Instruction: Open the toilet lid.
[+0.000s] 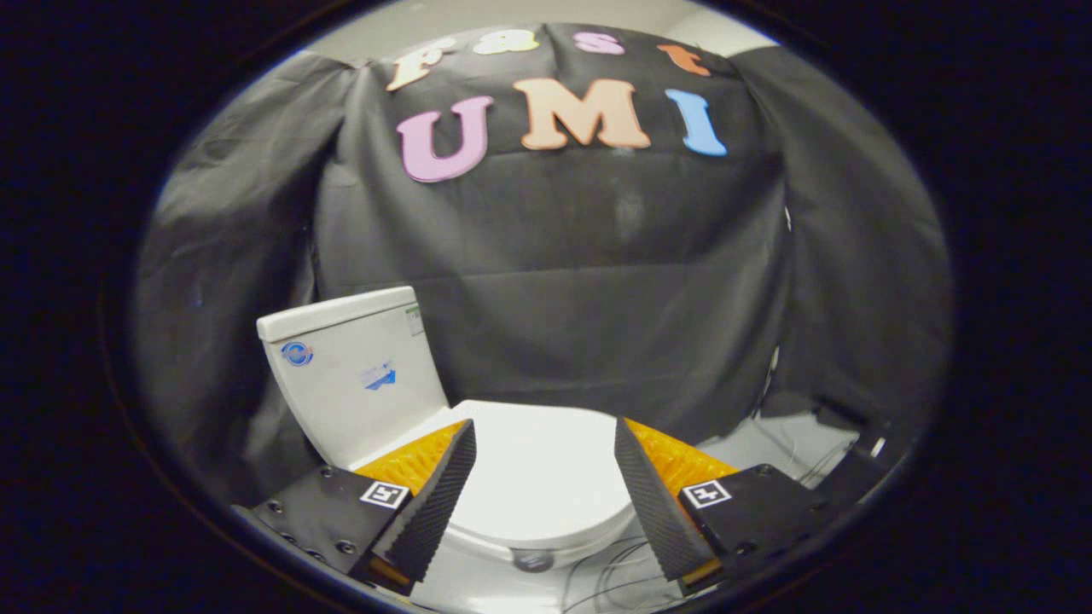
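Gripper view: I start at the left, where the white tank of the toilet stands up tall against the black cloth wall. It has a flat cover on top and two small blue stickers on its side. The tank sits at the back of the toilet, so the hinge of the lid should be down near its foot.

Next comes the toilet lid. It is white and smooth, and it lies flat and shut on the bowl. It sits between my two fingers and a bit beyond them. Its round front rim curves just under the fingertips. That rim is the part farthest from the hinge, so I think it is the best spot to lift from.

My gripper hangs over the lid with the jaws wide open. They hold nothing. I cannot tell if the tips touch the lid or float just above it. I guess they are kept wide so one finger can slip under the front rim.

To the right, thin wires lie on the pale floor by the foot of the cloth wall. They are well away from the lid.

The lid is not yet opened.
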`<control>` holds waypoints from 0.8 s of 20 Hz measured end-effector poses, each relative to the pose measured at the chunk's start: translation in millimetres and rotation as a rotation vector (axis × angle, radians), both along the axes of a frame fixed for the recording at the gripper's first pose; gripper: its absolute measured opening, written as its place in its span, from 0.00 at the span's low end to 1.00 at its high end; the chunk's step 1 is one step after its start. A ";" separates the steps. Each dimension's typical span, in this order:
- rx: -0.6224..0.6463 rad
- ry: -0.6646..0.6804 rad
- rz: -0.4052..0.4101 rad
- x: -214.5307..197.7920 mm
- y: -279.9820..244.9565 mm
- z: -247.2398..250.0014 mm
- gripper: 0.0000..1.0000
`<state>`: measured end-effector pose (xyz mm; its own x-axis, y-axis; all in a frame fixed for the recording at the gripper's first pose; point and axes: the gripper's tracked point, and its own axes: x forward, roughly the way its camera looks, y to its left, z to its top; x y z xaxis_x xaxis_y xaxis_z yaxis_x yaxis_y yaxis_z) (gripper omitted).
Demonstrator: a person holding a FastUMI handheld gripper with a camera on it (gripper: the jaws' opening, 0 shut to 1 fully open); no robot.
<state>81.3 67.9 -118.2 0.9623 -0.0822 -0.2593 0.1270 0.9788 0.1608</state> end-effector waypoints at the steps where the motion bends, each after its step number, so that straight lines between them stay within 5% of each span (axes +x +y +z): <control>1: 0.045 0.031 0.002 -2.8 7.1 -13.1 0.99; 4: 0.153 0.089 0.006 -11.1 14.6 -48.5 0.98; 16: 0.643 0.197 -0.220 -41.0 -15.5 -170.7 0.98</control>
